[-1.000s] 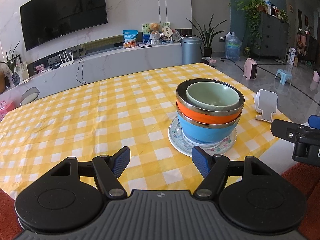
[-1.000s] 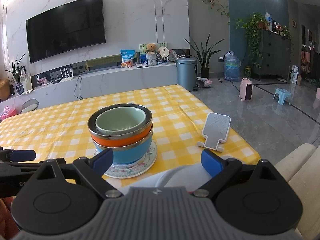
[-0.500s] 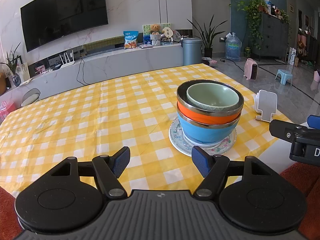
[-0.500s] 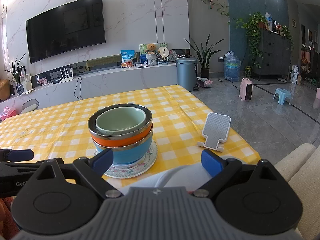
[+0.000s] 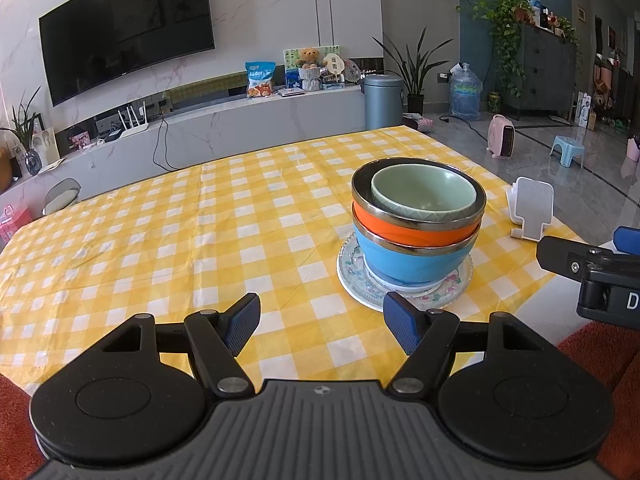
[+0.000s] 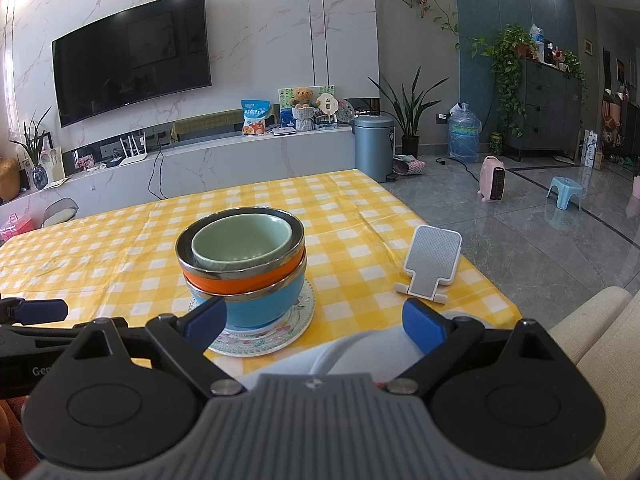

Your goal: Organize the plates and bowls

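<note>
Three bowls stand nested in one stack: a green bowl (image 5: 424,194) inside an orange bowl (image 5: 416,232) inside a blue bowl (image 5: 412,262). One patterned plate (image 5: 360,280) lies under them. One white phone stand (image 5: 530,214) sits at 3 o'clock from the stack. Two grippers show: the left gripper (image 5: 322,326) and the right gripper (image 6: 316,320), each with two blue-padded fingers spread apart and empty.

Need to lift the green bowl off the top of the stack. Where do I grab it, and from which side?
Pinch the green bowl at its rim, one finger inside, one outside, coming down from above. It nests deep in the orange bowl, so only the rim stands clear; the near edge looks easiest for the open right gripper.
</note>
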The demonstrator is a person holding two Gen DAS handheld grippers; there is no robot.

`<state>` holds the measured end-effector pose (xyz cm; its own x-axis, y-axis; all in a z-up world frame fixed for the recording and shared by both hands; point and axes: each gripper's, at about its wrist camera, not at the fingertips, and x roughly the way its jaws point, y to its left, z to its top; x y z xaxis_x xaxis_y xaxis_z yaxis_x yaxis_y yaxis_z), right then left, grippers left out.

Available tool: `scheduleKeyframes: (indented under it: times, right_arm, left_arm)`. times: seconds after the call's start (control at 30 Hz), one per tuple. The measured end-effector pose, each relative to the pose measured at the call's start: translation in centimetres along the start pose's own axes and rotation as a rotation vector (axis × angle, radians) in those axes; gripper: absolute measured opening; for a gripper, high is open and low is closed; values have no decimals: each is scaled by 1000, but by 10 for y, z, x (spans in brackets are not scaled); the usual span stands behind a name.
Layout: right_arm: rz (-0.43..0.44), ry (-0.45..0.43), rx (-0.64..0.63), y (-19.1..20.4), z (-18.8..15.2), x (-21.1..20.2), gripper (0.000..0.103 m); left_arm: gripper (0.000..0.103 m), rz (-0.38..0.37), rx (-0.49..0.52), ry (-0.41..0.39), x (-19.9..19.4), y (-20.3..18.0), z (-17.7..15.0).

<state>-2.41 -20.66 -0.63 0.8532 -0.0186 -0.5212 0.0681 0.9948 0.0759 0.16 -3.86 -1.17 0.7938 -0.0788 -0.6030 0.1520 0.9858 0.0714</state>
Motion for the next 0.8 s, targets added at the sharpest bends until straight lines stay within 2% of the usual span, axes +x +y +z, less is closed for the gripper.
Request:
scheduleKeyframes:
  times: [0.8]
  right_arm:
    - [0,0,0,0,0,0,93]
  left_arm:
    - [83,6,4,4,-1,2,-2]
